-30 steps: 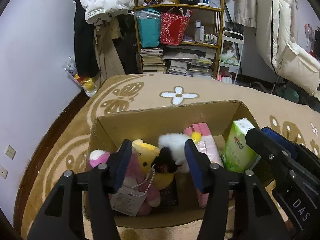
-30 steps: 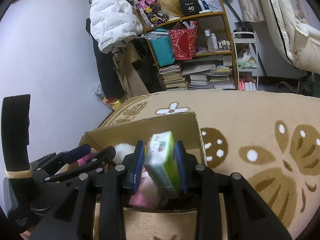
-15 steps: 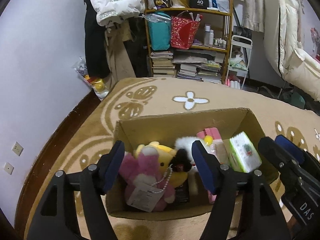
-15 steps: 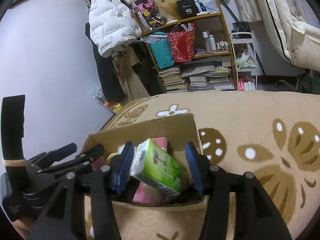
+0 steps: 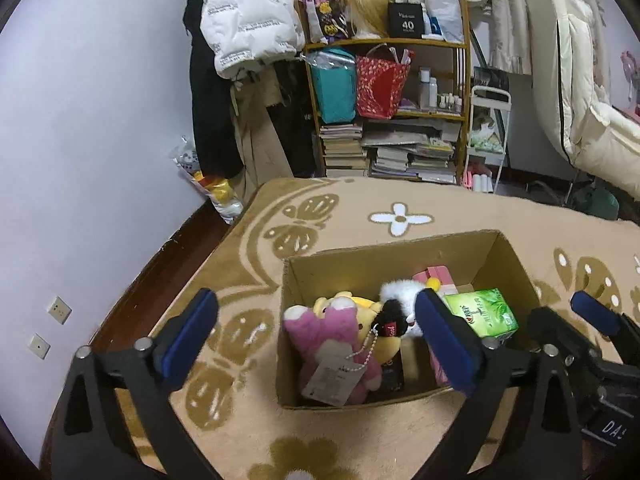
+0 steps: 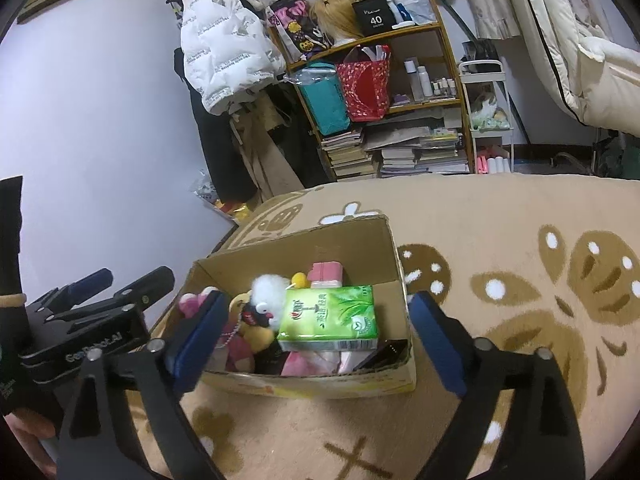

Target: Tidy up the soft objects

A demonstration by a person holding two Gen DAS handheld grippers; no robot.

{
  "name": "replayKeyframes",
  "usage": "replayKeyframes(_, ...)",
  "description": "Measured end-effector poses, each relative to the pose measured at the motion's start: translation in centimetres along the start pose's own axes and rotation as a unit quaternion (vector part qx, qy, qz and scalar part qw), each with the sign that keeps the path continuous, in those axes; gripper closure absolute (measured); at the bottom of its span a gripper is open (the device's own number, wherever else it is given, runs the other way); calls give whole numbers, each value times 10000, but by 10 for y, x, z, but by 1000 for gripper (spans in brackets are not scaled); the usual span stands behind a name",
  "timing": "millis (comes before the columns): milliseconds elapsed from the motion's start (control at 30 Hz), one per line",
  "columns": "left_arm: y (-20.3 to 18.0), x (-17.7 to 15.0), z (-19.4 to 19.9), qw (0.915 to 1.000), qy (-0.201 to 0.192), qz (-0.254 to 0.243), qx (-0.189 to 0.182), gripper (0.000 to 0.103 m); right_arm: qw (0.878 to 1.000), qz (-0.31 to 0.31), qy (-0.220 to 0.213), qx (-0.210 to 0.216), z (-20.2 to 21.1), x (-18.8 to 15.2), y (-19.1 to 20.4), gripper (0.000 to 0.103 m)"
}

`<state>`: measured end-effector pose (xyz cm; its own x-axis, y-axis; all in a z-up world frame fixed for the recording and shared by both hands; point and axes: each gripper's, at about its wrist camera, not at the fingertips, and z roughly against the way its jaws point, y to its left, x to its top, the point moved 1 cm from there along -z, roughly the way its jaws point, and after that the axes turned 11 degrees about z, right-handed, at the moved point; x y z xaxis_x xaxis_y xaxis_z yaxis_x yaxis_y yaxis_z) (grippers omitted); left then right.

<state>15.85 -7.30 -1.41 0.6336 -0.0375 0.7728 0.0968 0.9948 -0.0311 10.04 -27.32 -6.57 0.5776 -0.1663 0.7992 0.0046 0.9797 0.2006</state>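
An open cardboard box point(image 5: 404, 250) point(image 6: 308, 242) stands on the carpet. In it lie a pink and yellow plush toy with a paper tag point(image 5: 332, 332) point(image 6: 240, 346), a white and black plush point(image 5: 394, 296) point(image 6: 268, 292), pink tissue packs point(image 5: 438, 276) point(image 6: 326, 272) and a green tissue pack point(image 5: 480, 312) point(image 6: 330, 316) on top at the right. My left gripper point(image 5: 316, 340) is open and empty above the box's near left. My right gripper point(image 6: 316, 340) is open and empty above the box's near side.
The beige patterned carpet point(image 5: 360, 208) point(image 6: 520, 240) surrounds the box. A cluttered shelf point(image 5: 384, 112) with books and bags stands at the back. Jackets point(image 5: 244, 20) hang at the left wall. A white chair with bedding point(image 5: 580, 112) is at the right.
The left gripper opened and let the plush toys drop into the box. The right gripper opened and released the green tissue pack, which now lies flat. Both grippers rose and pulled back.
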Motion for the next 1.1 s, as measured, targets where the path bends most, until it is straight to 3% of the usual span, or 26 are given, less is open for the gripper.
replayKeyframes(600,18,6,79,9997,-207,60,73,0,9990,405,-184,-82,60,12,24,0)
replayKeyframes(1100,25,-18,127,9996,-257,91,7,0,9968,741,-312,-7,112,9,53,0)
